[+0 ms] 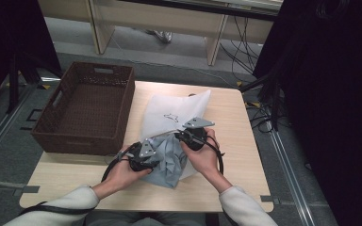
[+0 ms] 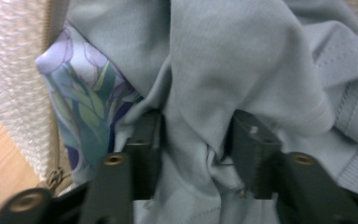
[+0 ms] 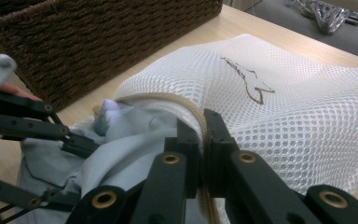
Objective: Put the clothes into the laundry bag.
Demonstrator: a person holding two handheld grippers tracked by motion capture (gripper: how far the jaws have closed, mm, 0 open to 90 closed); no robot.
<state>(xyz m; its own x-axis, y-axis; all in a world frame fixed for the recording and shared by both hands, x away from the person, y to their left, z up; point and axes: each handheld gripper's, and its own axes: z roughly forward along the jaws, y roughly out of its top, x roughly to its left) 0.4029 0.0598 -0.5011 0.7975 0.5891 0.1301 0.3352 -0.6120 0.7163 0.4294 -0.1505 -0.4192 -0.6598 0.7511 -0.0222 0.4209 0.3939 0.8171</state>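
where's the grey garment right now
In the high view the grey garment lies at the table's near middle, between both tongs, its top tucked into the white mesh bag right of the wicker basket.

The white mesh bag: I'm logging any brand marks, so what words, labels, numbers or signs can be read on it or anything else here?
No readable text anywhere.
Mesh bag: a thin brown line drawing, no letters or numbers.
Grey garment: no label in view; the cloth beside it has a leaf pattern.
Basket, left gripper and right gripper: no markings legible.
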